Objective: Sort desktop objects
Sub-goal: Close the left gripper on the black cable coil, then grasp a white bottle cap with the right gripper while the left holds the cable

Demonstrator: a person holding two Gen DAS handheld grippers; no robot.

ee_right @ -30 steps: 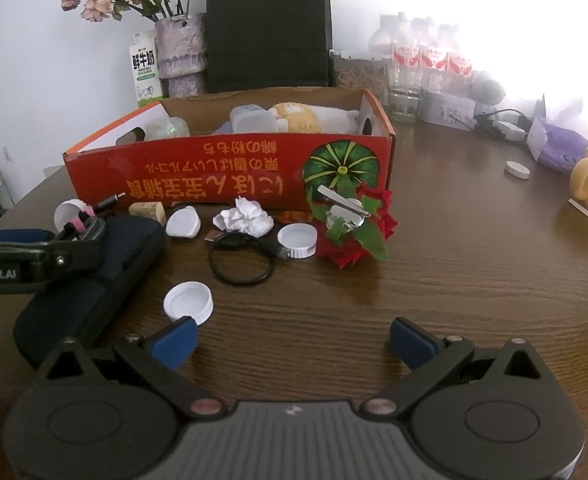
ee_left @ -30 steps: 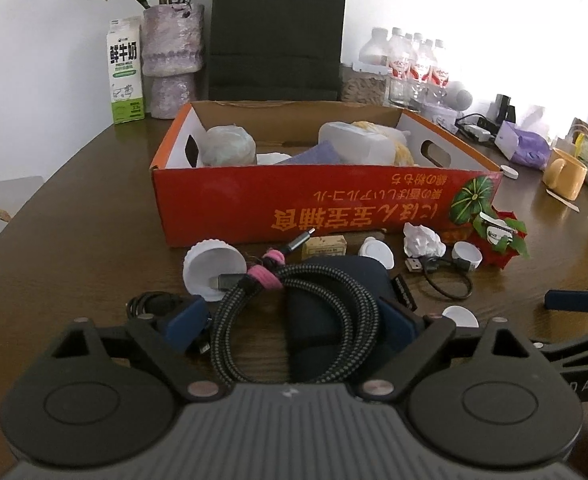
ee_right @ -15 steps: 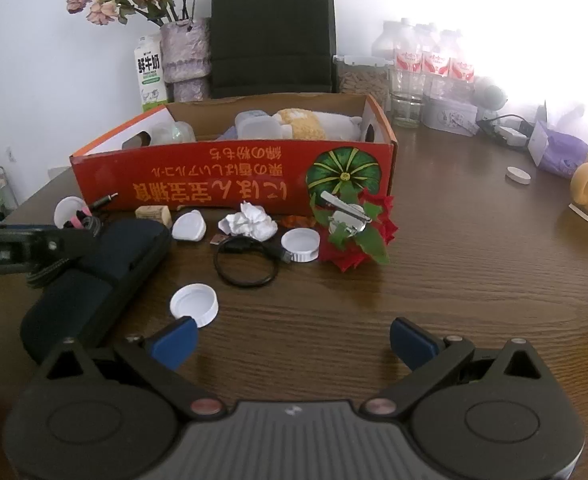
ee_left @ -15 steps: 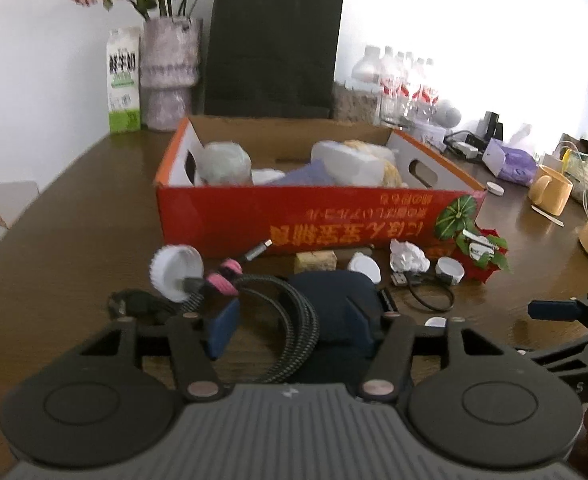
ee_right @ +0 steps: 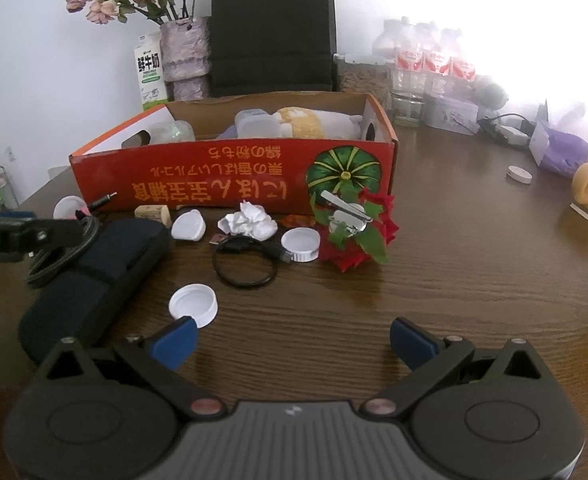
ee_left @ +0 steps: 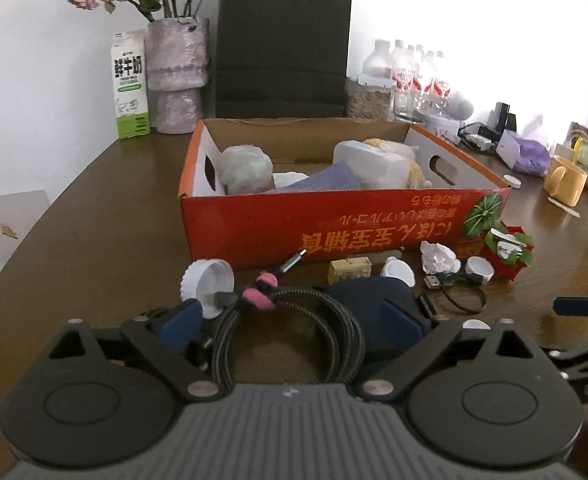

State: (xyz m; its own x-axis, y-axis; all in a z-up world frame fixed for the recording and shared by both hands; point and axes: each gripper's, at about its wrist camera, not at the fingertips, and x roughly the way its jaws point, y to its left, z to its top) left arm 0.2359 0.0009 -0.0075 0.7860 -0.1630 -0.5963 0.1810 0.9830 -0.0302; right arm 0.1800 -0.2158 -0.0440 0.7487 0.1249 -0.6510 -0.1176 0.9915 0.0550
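Note:
My left gripper [ee_left: 290, 324] hovers low over a coiled braided cable [ee_left: 314, 294] bound with pink ties. The coil lies on a dark blue case [ee_left: 370, 292] and sits between the blue fingers. The jaws are opening and the pads stand clear of the cable. My right gripper [ee_right: 294, 344] is open above bare table with nothing between its fingers. A white cap [ee_right: 193, 305] lies just ahead of its left finger. The red cardboard box [ee_left: 334, 216] stands behind, holding several items.
In front of the box lie a cork [ee_right: 154, 214], crumpled paper [ee_right: 250, 222], a black cable loop [ee_right: 244, 268], white caps and a red flower ornament [ee_right: 354, 232]. Behind stand a milk carton [ee_left: 130, 84], vase, black bag [ee_left: 282, 44] and bottles. A yellow mug [ee_left: 566, 180] sits at the right.
The left jaws narrowed around the cable half a second ago, then spread wide again. The cable still lies on the case. The right gripper has stayed where it was.

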